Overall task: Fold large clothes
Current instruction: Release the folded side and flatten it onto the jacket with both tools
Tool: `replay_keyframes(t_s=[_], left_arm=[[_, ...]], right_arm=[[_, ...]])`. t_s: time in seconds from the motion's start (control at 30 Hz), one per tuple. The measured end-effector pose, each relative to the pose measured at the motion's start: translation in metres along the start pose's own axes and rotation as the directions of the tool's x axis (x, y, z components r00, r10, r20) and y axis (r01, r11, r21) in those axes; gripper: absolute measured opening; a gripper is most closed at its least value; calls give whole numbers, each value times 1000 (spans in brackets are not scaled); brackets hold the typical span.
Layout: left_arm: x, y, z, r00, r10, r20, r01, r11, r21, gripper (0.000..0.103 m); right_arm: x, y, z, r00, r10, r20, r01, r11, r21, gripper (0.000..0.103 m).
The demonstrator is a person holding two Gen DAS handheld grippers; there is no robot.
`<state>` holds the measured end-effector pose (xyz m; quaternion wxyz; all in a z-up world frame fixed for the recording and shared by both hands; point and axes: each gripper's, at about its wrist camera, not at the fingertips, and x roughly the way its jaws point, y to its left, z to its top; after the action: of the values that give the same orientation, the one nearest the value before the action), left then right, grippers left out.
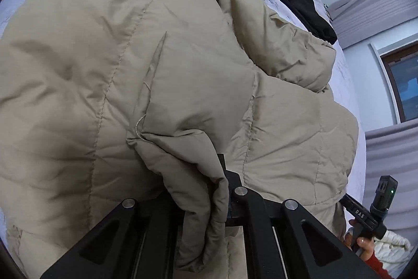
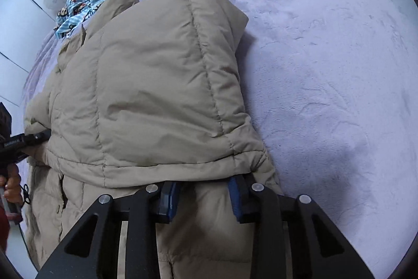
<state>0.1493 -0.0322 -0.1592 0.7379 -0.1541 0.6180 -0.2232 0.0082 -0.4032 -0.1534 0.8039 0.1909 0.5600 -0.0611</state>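
Khaki puffer coat (image 1: 162, 75) bunched in clenched left claw (image 1: 206, 203); right claw (image 2: 203, 198) spread, blue pads (image 2: 167, 200) only there.

The left claw (image 1: 209, 190) tips are buried under a bunched fold of the beige padded jacket (image 1: 162, 75). The right claw (image 2: 203, 200) tips are covered by the jacket hem, and the bed (image 2: 326, 69) is cut off.
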Motion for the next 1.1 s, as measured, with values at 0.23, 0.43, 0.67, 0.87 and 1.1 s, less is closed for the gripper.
replay_keyframes(t_s=[0.23,0.43,0.67,0.87,1.1], left_arm=[[-44,-3,-3,977,177,122,-181,983,18,70],[-90,6,3,944,228,237,-246,968,49,72],[-45,-34,12,953,219,209,-261,945,198,58],[12,-24,11,943,276,188,-310,932,186,58],[8,-31,6,929,319,187,-355,910,214,58]], right_arm=[[-27,10,-6,999,-18,-43,17,999,-29,37],[-79,5,-27,1000,2,28,-2,1000,9,37],[-79,1,50,986,80,144,-98,988,120,34],[-9,26,80,996,-67,64,67,998,-6,28],[19,-3,66,996,-57,64,55,998,26,28]])
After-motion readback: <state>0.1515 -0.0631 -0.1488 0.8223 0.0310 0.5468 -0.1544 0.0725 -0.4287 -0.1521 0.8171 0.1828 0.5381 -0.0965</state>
